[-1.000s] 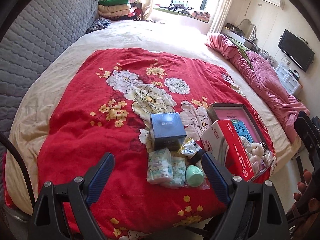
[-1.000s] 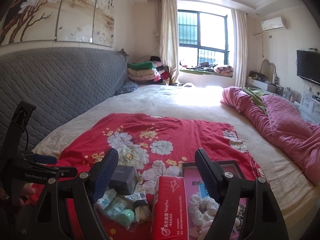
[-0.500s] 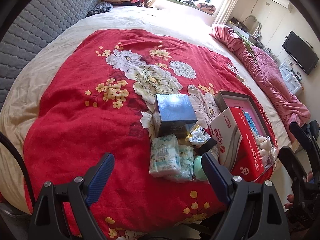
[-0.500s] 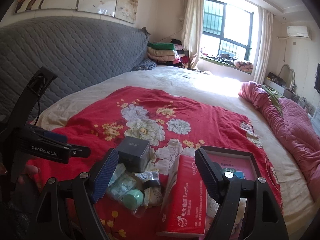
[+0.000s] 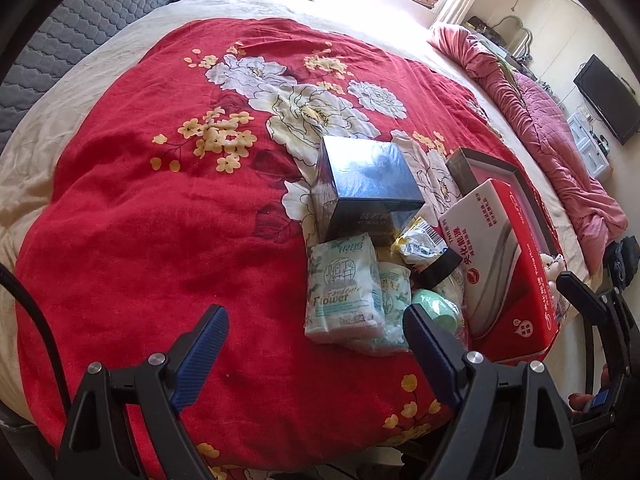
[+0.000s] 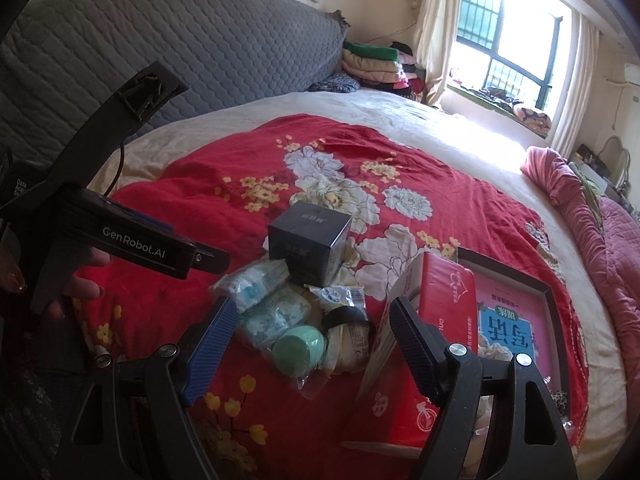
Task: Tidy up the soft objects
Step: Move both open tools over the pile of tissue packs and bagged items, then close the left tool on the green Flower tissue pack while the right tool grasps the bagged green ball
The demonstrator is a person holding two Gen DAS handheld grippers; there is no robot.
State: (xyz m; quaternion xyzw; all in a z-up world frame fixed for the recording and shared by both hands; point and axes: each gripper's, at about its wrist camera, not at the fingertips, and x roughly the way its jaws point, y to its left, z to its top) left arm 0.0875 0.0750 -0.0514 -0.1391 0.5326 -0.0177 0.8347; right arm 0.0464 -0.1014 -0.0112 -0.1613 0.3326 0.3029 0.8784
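A pile of small items lies on the red floral blanket [image 5: 160, 220]. It holds a pale green tissue pack [image 5: 342, 288], a second pack [image 5: 394, 292], a mint green round sponge [image 5: 434, 310], a crinkly snack packet [image 5: 420, 242] and a dark blue box [image 5: 368, 192]. A red tissue box [image 5: 504, 272] leans on an open tray [image 5: 492, 168] with a plush toy [image 5: 554, 266]. My left gripper [image 5: 316, 344] is open and empty, just in front of the pile. My right gripper [image 6: 312, 340] is open and empty over the sponge [image 6: 300, 350] and the packs [image 6: 256, 284].
The bed's near edge runs below both grippers. A grey quilted headboard [image 6: 200, 48] stands at the left. A rumpled pink quilt [image 5: 552, 120] lies along the right side. Folded bedding [image 6: 372, 60] is stacked by the window. The left gripper's body [image 6: 132, 240] shows at the left of the right wrist view.
Both grippers have moved forward and tilted down toward the pile, which now looks closer and larger. Both stayed open. Nothing on the blanket moved.
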